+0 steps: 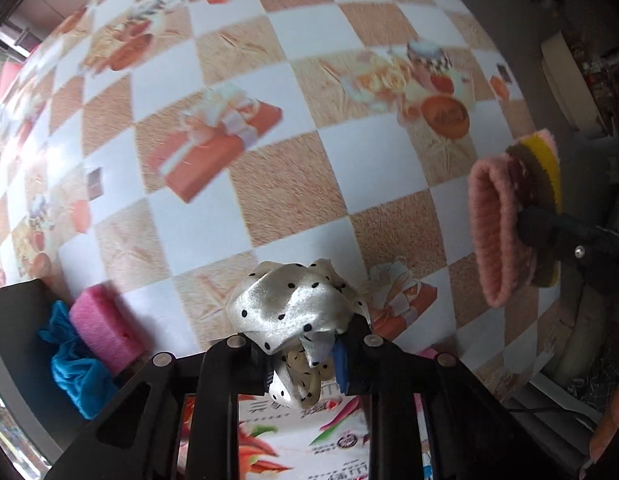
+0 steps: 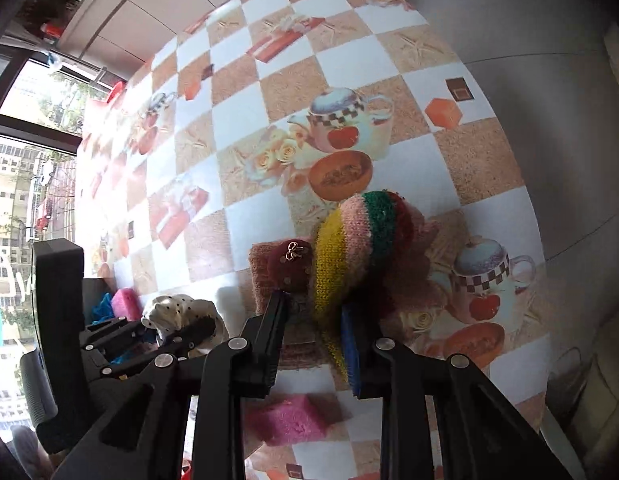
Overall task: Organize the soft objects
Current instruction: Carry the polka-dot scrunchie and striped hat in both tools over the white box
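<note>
A white satin cloth with black dots (image 1: 293, 300) hangs bunched above the checked tablecloth (image 1: 269, 160), and my left gripper (image 1: 305, 348) is shut on it. The right wrist view shows that same cloth (image 2: 169, 308) and left gripper (image 2: 189, 332) at the lower left. My right gripper (image 2: 315, 308) is shut on a knitted piece (image 2: 345, 248) striped yellow, pink, green and dark red, with a small bow charm on it. In the left wrist view the knit (image 1: 493, 232) shows its pink ribbed edge at the right, pinched by the right gripper (image 1: 545, 232). Both things are held clear of the table.
A dark bin (image 1: 17, 312) at the lower left holds a blue cloth (image 1: 73, 364) and a pink sponge (image 1: 101, 332). Another pink sponge (image 2: 289, 420) lies on the table under the right gripper. A printed packet (image 1: 301, 440) lies beneath the left gripper. The table's edge (image 2: 529, 200) curves down the right.
</note>
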Available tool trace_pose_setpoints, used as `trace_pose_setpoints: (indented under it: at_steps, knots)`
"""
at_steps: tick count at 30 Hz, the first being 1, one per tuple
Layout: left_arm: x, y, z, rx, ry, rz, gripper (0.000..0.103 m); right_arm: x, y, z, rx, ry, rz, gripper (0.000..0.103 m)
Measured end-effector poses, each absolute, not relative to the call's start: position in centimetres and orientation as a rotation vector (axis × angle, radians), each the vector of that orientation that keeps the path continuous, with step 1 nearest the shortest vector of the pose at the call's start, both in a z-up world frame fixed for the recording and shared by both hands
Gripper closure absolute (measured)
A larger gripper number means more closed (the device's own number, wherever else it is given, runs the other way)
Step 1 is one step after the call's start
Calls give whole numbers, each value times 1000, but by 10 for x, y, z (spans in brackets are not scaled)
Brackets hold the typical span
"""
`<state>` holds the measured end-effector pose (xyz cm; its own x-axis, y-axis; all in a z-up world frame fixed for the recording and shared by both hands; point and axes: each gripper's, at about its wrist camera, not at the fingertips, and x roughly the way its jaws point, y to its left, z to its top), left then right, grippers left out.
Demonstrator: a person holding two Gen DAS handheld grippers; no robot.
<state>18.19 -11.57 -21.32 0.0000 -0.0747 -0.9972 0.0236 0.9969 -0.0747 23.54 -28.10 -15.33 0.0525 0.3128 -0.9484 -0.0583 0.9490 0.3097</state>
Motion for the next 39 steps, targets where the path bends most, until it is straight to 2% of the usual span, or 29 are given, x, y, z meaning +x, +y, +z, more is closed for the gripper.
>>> trace_pose_setpoints:
  at_steps: [18, 28, 39]
  knots:
    - [125, 17, -97, -198, 1319, 108, 78, 204, -146, -94, 87, 1420, 527, 75]
    - [82, 63, -75, -247, 1257, 142, 78, 175, -100, -79, 18, 1407, 567, 75]
    - [32, 70, -65, -244, 1238, 63, 78, 129, -88, -60, -14, 1379, 523, 75]
